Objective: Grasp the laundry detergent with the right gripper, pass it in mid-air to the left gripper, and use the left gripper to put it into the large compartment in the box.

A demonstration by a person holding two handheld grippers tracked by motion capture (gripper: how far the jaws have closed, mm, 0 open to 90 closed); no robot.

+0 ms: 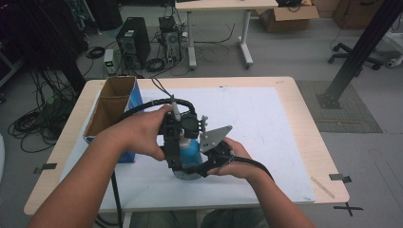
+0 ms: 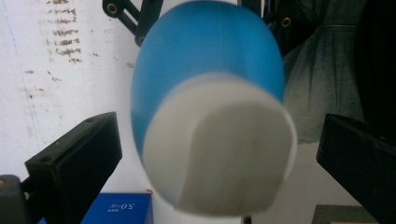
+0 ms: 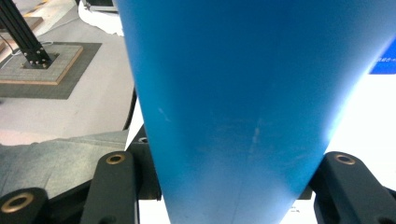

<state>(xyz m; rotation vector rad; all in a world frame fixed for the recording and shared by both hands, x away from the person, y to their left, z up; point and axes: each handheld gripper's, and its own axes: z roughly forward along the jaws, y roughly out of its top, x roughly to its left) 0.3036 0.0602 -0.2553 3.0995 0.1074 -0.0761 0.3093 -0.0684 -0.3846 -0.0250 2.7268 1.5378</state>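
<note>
Forearms entered from the bottom edge, meeting over a white mat on the table.

Cardboard box: open, left of the hands.

Blue bottle, white cap: upright between both tools, near the front edge.

Right gripper: clamped on its lower body.

Left gripper: jaws apart, straddling the cap.

Risk, judged: closing off-centre could tip or twist the bottle loose.

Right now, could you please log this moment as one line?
object: blue bottle with white cap | right tool: shut on bottle body | left tool: open around cap | place: white mat
</note>
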